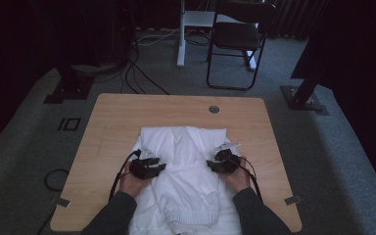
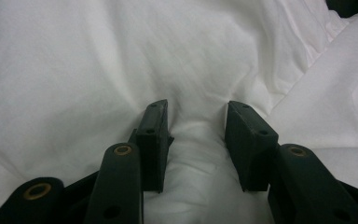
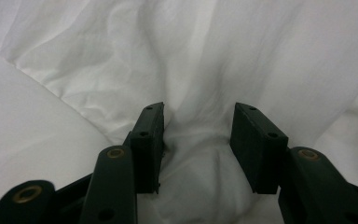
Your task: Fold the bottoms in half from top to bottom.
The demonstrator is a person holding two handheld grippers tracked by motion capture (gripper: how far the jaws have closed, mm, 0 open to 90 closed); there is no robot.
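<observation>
A white garment (image 1: pixel 183 191) lies crumpled on the wooden table (image 1: pixel 122 115), its ribbed hem toward the near edge. My left gripper (image 1: pixel 161 168) rests on the garment's left side and points inward. My right gripper (image 1: pixel 209 164) rests on its right side and faces the left one. In the left gripper view, my left gripper (image 2: pixel 196 106) stands open, pressed down into the white cloth (image 2: pixel 121 60), and a soft hump of fabric rises between the jaws. In the right gripper view, my right gripper (image 3: pixel 199 108) is likewise open, with a bulge of cloth (image 3: pixel 200 158) in the gap.
A round cable hole (image 1: pixel 214 109) sits near the table's far edge. A black chair (image 1: pixel 237 39) and a white stand (image 1: pixel 182 34) are on the carpet beyond the table. Cables trail across the floor at the far left.
</observation>
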